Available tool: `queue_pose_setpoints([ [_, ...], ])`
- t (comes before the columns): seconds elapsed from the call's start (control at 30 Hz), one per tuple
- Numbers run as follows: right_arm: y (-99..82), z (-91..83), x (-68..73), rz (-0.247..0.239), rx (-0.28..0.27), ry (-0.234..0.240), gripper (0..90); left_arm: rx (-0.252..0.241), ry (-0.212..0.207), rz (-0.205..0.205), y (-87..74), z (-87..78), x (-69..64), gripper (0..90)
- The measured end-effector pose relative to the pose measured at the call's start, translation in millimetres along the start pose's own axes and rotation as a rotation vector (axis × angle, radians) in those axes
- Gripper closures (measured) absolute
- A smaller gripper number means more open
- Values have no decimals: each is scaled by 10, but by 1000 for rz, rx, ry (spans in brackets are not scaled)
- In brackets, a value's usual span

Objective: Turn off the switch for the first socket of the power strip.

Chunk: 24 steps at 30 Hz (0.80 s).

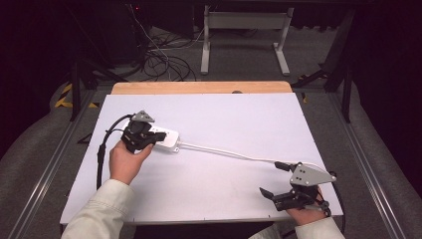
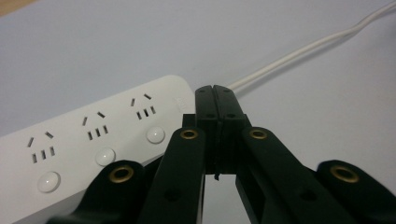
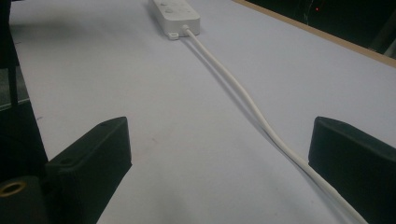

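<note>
A white power strip lies flat on the white table, left of centre. Its white cable runs right towards the front right corner. My left gripper is shut, its tips pressed together with nothing between them, right beside the strip's cable end. My right gripper stands open low over the table, with the cable passing just inside the finger on the right of its own view.
A wooden strip edges the table's far side. Beyond it, on the floor, are tangled cables and a white table frame. Metal rails run along both sides.
</note>
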State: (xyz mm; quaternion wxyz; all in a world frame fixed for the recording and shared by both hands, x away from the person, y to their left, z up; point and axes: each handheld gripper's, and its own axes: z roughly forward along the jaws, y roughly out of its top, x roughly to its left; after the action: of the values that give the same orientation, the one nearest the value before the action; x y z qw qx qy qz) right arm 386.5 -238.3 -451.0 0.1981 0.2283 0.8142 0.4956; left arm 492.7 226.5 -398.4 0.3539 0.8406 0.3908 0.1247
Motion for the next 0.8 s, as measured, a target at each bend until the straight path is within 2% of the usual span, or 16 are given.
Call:
queue_pose_setpoints([
  [0.03,-1,0,0,0,0,1,62,25,12,-4,22,50,26,900],
  [0.2,-1,2,-2,0,2,3,62,51,27,-11,61,122,70,900],
  [0.4,-4,4,0,3,4,10,62,108,59,-27,64,268,177,900],
  [0.5,-4,5,0,7,5,12,62,124,56,-52,54,311,235,900],
  [0.63,-6,8,-3,4,6,14,62,150,69,-60,39,362,287,900],
  [0.8,-7,11,-5,4,6,16,62,186,63,-70,30,421,315,900],
])
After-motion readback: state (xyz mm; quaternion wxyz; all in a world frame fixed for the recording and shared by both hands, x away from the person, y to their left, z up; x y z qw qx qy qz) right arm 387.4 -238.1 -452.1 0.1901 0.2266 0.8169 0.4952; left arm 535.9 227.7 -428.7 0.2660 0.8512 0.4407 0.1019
